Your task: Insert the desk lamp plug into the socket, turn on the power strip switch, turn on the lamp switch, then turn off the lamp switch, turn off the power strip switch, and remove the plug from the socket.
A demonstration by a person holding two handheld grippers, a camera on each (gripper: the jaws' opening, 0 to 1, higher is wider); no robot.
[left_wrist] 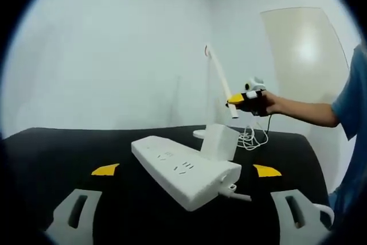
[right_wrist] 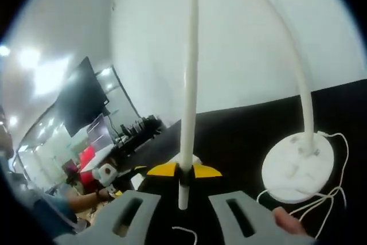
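Note:
A white power strip [left_wrist: 182,171] lies on the black table [left_wrist: 69,153], between the wide-apart jaws of my open left gripper [left_wrist: 186,170]. A white plug block [left_wrist: 219,142] stands in its far end. Behind it rises the white desk lamp, with its round base [left_wrist: 200,134] and thin arm [left_wrist: 218,70]. A person's hand holds my right gripper [left_wrist: 248,99] at the arm's lower end. In the right gripper view, my right gripper [right_wrist: 184,171] is shut on the lamp's slim head bar [right_wrist: 189,84]. The lamp base [right_wrist: 298,167] and curved neck [right_wrist: 301,78] sit to the right.
The lamp's white cord [left_wrist: 252,139] lies coiled by the base, also the cord [right_wrist: 327,194] in the right gripper view. The strip's cable [left_wrist: 238,195] runs off its near end. A white wall stands behind the table. A person's arm [left_wrist: 304,112] reaches in from the right.

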